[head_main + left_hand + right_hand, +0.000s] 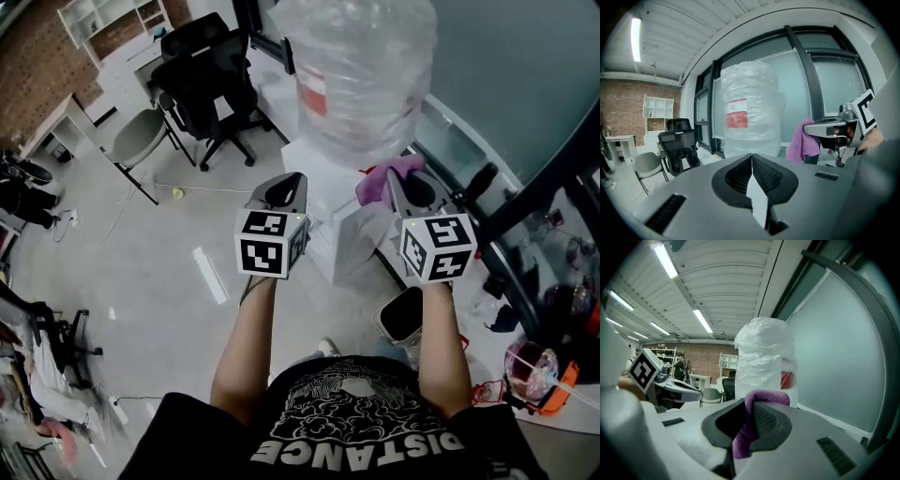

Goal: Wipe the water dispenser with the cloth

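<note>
Since the right gripper (751, 405) was clamped on the purple cloth (741, 444) at that moment, how would you have gone about the wipe? The left gripper (751, 158) had its jaws pressed together with nothing between them, hanging in the air beside the other one
– tapwatcher

lol my guess was the step in hand was bringing the cloth up to the water dispenser (352, 239), no contact that I could make out. The cloth was bunched between the right jaws with a fold poking out over the tips and a tail hanging down. So I'd have led with that fold, pressed it flat on the white top, then dragged in long overlapping passes instead of dabbing. The grip needed to be firm, cos a loose cloth would've slid out on the first drag. Also the wrapped bottle (361, 66) sat on top and looked tall, so I'd have kept the pushing off it and worked round its base
– rinse_repeat

And where was the dispenser relative to the gripper?
– tapwatcher

Straight ahead of both, a bit lower in the head view, with the bottle filling the middle of each gripper view. The cloth looked near the dispenser's top at its right side, but apart from it as far as I could tell
– rinse_repeat
</note>
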A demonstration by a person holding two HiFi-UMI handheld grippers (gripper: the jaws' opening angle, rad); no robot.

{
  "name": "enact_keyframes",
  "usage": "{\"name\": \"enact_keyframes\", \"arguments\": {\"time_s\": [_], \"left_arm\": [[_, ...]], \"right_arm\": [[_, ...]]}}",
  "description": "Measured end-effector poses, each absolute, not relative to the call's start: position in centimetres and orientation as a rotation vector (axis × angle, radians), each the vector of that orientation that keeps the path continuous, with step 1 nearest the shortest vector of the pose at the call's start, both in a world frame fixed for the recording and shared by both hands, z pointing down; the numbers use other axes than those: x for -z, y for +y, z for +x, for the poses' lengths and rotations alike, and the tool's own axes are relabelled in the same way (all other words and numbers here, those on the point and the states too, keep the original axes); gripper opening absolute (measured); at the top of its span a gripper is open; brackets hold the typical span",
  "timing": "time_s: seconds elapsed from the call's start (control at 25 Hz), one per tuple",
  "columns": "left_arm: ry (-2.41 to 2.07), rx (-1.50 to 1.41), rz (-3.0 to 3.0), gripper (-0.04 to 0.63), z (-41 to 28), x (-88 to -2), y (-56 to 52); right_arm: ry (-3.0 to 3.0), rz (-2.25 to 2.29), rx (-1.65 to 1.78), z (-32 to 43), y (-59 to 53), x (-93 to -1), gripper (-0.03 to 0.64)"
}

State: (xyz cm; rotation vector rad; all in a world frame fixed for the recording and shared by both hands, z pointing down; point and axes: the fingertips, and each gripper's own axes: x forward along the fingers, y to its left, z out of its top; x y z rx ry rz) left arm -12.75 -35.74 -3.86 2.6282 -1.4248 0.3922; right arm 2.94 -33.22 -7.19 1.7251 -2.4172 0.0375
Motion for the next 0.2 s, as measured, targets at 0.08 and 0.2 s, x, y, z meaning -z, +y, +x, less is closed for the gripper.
{"name": "enact_keyframes", "arguments": {"time_s": [0.08,0.2], "left_arm": [[-1.422,-0.392,2.635,0.026,-12.65,3.47,-35.57],[-1.417,-0.389,2.641,0.026,-12.34,2.96,-35.25]], "right_arm": [[-2.411,1.732,-0.023,2.94,-33.01,6.87,0.032],[-2.413,1.738,-0.013,3.12,-32.64,6.54,0.032]]}}
